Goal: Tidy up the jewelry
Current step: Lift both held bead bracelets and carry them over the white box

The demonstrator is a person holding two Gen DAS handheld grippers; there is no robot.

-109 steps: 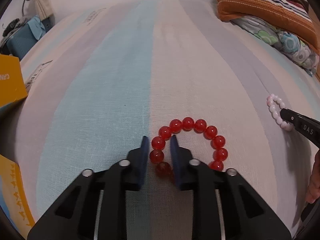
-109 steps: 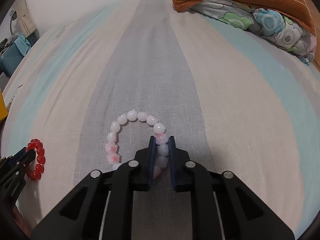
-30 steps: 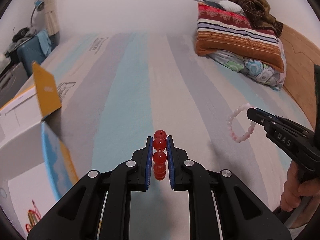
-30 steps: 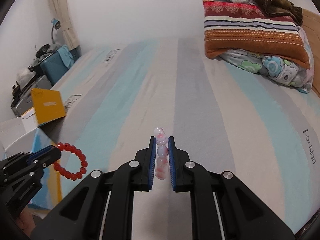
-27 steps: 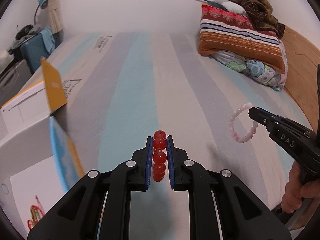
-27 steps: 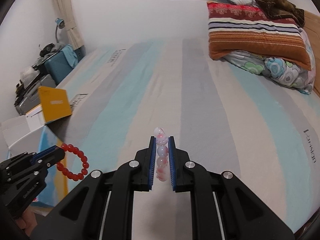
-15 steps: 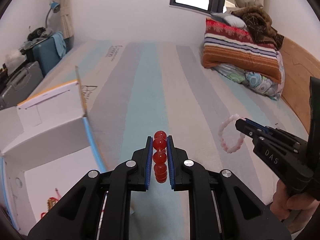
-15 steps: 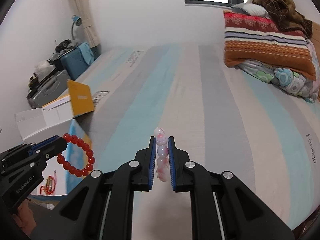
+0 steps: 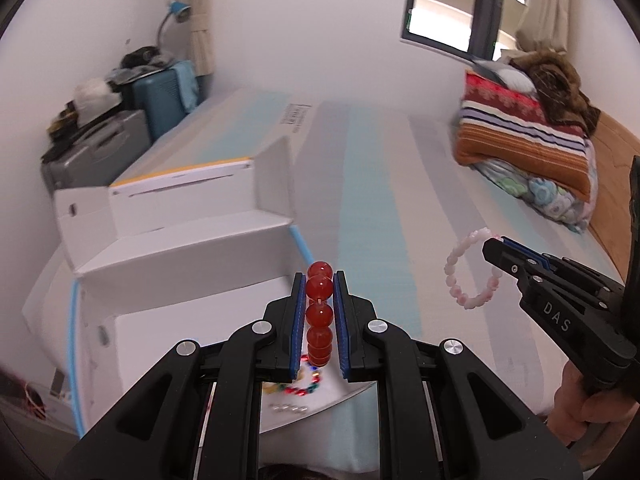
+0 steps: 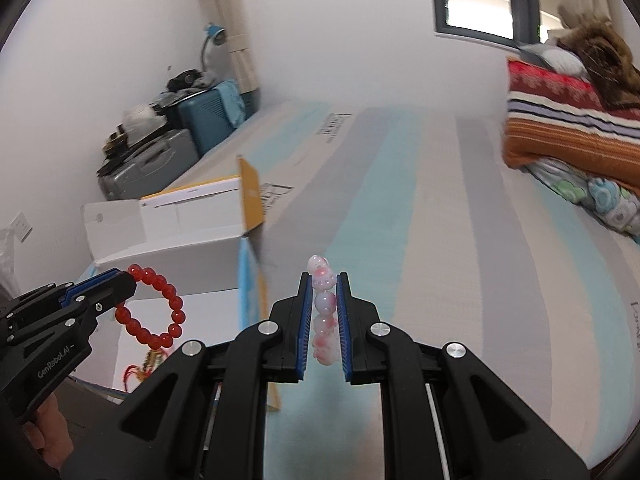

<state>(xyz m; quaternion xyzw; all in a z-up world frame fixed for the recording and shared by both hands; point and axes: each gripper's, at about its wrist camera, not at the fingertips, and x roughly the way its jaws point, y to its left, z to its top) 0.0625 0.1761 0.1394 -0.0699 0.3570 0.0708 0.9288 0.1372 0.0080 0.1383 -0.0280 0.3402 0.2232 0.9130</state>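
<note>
My left gripper [image 9: 319,280] is shut on a red bead bracelet [image 9: 319,314], held in the air over the open white cardboard box [image 9: 168,256]. The red bracelet also hangs from the left gripper in the right wrist view [image 10: 154,312]. My right gripper [image 10: 323,280] is shut on a pale pink bead bracelet [image 10: 323,312], held above the striped bed. In the left wrist view that pink bracelet [image 9: 474,268] hangs as a ring from the right gripper at the right. Inside the box lie a multicoloured bead bracelet [image 9: 298,384] and a small silver piece [image 9: 286,408].
The striped bed sheet [image 9: 380,184] stretches ahead. Folded blankets and pillows [image 9: 528,148] lie at the far right. Suitcases and clutter [image 9: 116,128] stand by the wall at the left. The box's yellow flap [image 10: 250,196] stands upright. A red tasselled item [image 10: 140,368] lies in the box.
Both grippers lifted the bracelets off the bed and moved left and back. The box has come under the left gripper, with its inside now showing.
</note>
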